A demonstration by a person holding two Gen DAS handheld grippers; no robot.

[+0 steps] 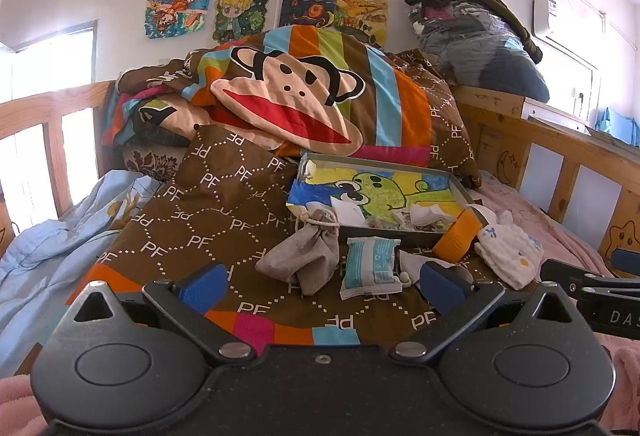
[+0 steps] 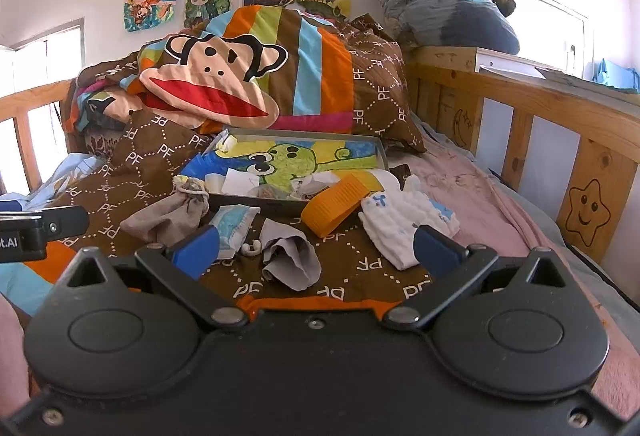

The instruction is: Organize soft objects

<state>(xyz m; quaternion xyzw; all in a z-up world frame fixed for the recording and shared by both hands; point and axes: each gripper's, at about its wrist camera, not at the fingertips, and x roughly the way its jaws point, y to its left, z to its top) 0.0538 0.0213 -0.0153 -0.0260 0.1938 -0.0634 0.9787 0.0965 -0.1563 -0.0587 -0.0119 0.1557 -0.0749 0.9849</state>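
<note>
On the bed, a shallow grey tray lined with a green cartoon drawing holds white papers and small bits too jumbled to tell apart. Just in front of it lie a grey drawstring pouch, a blue-and-white packet, a crumpled grey cloth, an orange band and a white quilted cloth. The left claw and right claw are both spread wide, holding nothing.
</note>
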